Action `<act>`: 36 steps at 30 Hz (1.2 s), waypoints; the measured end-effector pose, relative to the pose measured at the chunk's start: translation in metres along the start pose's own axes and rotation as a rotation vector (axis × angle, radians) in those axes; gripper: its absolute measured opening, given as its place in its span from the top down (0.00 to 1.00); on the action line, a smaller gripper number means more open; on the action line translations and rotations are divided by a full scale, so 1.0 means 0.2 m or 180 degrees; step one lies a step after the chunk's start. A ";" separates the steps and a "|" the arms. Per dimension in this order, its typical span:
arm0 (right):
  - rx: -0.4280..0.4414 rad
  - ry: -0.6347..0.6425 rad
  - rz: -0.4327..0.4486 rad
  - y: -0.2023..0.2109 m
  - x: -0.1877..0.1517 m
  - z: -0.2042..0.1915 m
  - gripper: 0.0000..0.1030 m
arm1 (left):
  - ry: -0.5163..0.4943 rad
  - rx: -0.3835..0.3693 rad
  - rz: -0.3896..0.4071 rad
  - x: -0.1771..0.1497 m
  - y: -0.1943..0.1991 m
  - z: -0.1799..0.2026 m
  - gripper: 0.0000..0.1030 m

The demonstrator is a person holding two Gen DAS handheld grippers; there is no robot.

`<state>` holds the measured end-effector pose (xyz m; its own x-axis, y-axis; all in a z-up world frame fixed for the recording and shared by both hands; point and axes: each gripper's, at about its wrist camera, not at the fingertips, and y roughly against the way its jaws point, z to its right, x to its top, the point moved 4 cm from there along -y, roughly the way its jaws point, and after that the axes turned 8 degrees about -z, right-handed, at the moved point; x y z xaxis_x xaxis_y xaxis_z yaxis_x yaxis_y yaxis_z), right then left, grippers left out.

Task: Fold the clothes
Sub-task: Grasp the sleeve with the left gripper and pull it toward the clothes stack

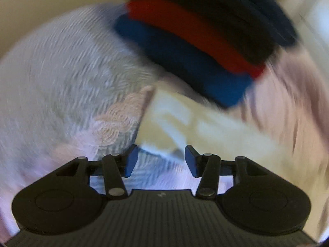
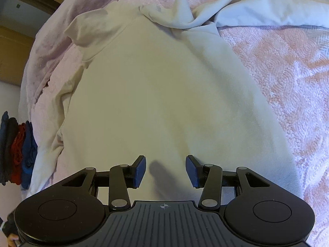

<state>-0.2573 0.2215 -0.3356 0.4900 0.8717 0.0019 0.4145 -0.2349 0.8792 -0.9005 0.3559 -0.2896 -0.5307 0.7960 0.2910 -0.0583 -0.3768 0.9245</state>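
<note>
- A cream shirt (image 2: 164, 86) lay flat on the pink blanket (image 2: 287, 65).
- The right gripper (image 2: 165, 170) hung over it, jaws wide, holding nothing.
- The left gripper (image 1: 161, 160) (blurry view) was wide too, near a stack of folded clothes (image 1: 195, 47).

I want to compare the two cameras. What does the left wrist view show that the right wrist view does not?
Only the left wrist view: the left gripper, fingers open, and the stack of folded dark, red and blue clothes seen large, though blurred.

Only the right wrist view: the right gripper, fingers open, above a cream-white garment lying spread out, its sleeves crumpled.

Both: the pink-and-white textured bedspread and that same stack, small at the right view's left edge.
</note>
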 end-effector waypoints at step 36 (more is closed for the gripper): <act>-0.0125 -0.0928 0.1936 1.07 0.15 1.60 0.54 | -0.1124 -0.0274 -0.0305 -1.41 0.25 1.44 0.82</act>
<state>0.0922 0.0604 -0.3004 0.8165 0.4361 0.3784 -0.0263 -0.6265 0.7790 -0.5092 0.2491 -0.2547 -0.1960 0.9382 0.2852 -0.1724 -0.3192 0.9319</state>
